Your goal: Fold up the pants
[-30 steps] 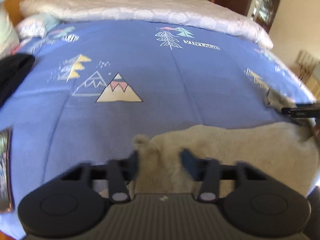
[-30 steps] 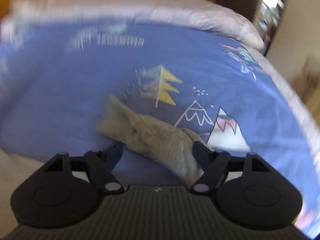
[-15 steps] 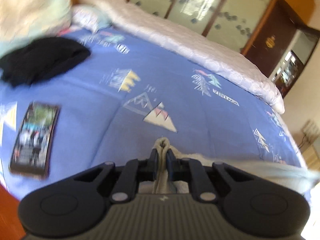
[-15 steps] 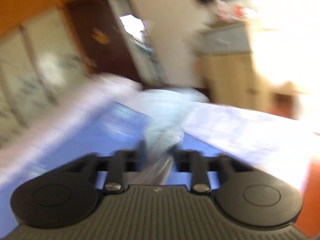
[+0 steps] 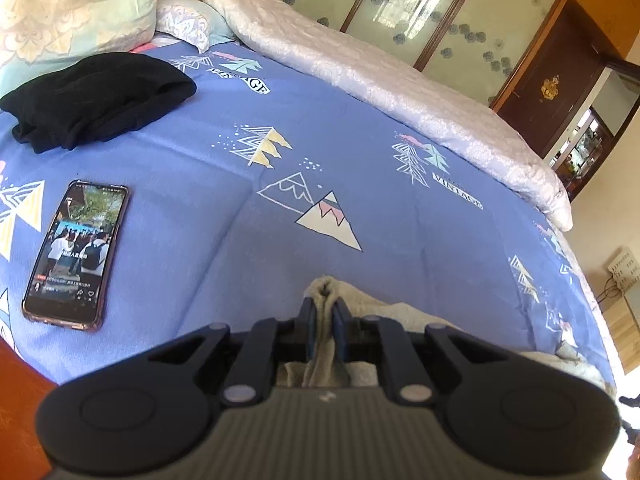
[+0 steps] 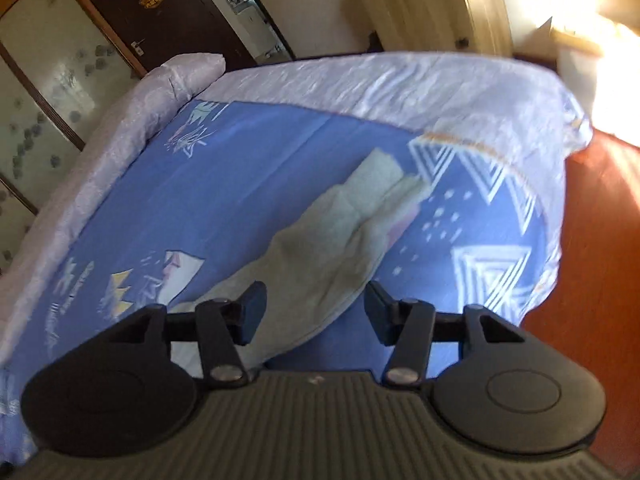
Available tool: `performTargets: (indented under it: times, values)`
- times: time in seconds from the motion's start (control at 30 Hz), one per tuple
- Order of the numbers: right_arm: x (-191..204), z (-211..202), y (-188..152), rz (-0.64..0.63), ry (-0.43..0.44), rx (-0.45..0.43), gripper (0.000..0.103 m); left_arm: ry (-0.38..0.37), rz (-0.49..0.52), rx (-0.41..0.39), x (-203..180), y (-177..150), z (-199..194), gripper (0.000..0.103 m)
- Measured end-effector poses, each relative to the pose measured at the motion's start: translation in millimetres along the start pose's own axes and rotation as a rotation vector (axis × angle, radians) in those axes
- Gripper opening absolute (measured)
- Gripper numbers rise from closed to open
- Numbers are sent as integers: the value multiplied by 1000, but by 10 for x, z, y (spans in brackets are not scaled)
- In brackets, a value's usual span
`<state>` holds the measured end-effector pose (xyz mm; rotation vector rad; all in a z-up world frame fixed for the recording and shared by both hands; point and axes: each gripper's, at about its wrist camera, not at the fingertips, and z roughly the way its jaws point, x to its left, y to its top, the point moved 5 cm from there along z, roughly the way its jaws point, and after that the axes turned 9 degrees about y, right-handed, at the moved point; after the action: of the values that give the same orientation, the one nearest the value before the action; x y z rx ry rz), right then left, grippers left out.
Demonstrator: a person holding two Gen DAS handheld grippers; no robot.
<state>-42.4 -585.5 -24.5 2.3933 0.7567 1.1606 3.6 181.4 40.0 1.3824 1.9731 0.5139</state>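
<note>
Left wrist view
Surface: bed (image 5: 360,152) under a blue sheet printed with mountains and trees; pale quilt (image 5: 400,92) rolled along the far edge.
Room: glazed cupboard doors (image 5: 420,8) behind the bed, dark wooden door (image 5: 548,88) to the right.
Around: phone (image 5: 76,254) with lit screen lying flat on the sheet at left; black garment (image 5: 96,98) bunched beyond it; pillows (image 5: 76,8) at the head.
Left gripper (image 5: 324,320): fingers drawn narrow, pinching a fold of the beige pants (image 5: 384,308).
Pants: trail from the fingers to the right along the near edge of the bed.

Right wrist view
Surface: same blue sheet, quilt along its far and left borders; red-brown floor (image 6: 600,240) at right, somewhat blurred.
Room: wooden cabinet (image 6: 420,12) and dark door beyond the bed.
Right gripper (image 6: 316,312): fingers spread wide, holding nothing, just over the near end of the pants (image 6: 332,232).
Pants: legs stretched away across the sheet.
</note>
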Motion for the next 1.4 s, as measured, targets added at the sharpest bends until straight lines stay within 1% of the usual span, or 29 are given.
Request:
performTargets:
  times: [0.07, 0.13, 0.2, 0.23, 0.27, 0.3, 0.33, 0.4, 0.43, 0.5, 0.57, 0.63, 0.7, 0.83, 1.0, 1.13, 1.23, 1.3, 1.33, 1.37, 1.4]
  values:
    - [-106, 83, -51, 138, 46, 17, 50, 3, 1, 5, 1, -10, 6, 10]
    - [-204, 150, -86, 262, 76, 21, 49, 2, 3, 7, 5, -9, 4, 10]
    - [-278, 164, -90, 340, 94, 35, 48, -2, 5, 5, 5, 8, 4, 10]
    - [-298, 222, -86, 368, 114, 41, 46, -4, 5, 1, -2, 23, 6, 9]
    - [-273, 215, -107, 381, 137, 48, 31, -4, 7, -4, -14, 38, 9, 9]
    - [-217, 197, -112, 382, 149, 63, 16, -1, 13, -10, -29, 63, 18, 9]
    - [-150, 161, -114, 375, 149, 72, 5, 6, 22, -16, -54, 99, 33, 9]
    - [22, 50, -18, 334, 179, 23, 5, 12, 31, -21, -104, 172, 70, 9]
    - [166, -89, 55, 297, 207, -9, 5, 9, 36, -27, -144, 225, 94, 9]
    - [469, -221, 252, 223, 281, -70, 5, 9, 52, -44, -219, 323, 137, 9]
    - [772, -300, 429, 165, 332, -112, 5, 14, 64, -61, -296, 446, 206, 9]
    - [1090, -276, 630, 116, 374, -146, 5, 15, 64, -82, -378, 586, 292, 9]
    - [1395, -183, 812, 67, 383, -183, 5, 18, 61, -101, -443, 719, 375, 9]
    - [1954, 265, 1038, -4, 394, -198, 5, 49, 50, -125, -509, 1002, 614, 9]
    - [2648, 1106, 1103, -120, 362, -170, 5, 98, 9, -131, -471, 1358, 1004, 9]
    - [3120, 1879, 1033, -181, 339, -136, 5, 132, -22, -146, -459, 1667, 1416, 9]
    - [3363, 2371, 891, -213, 303, -114, 5, 178, -44, -140, -483, 1798, 1811, 9]
    - [3466, 2686, 745, -230, 267, -98, 5, 213, -60, -114, -495, 1812, 2104, 10]
    - [3475, 2811, 639, -254, 246, -82, 10, 238, -53, -83, -506, 1781, 2251, 14]
    - [3500, 2902, 510, -279, 223, -49, 15, 267, -38, -39, -514, 1735, 2381, 15]
    - [3478, 3050, 396, -303, 200, 25, 23, 286, -30, 2, -509, 1682, 2452, 16]
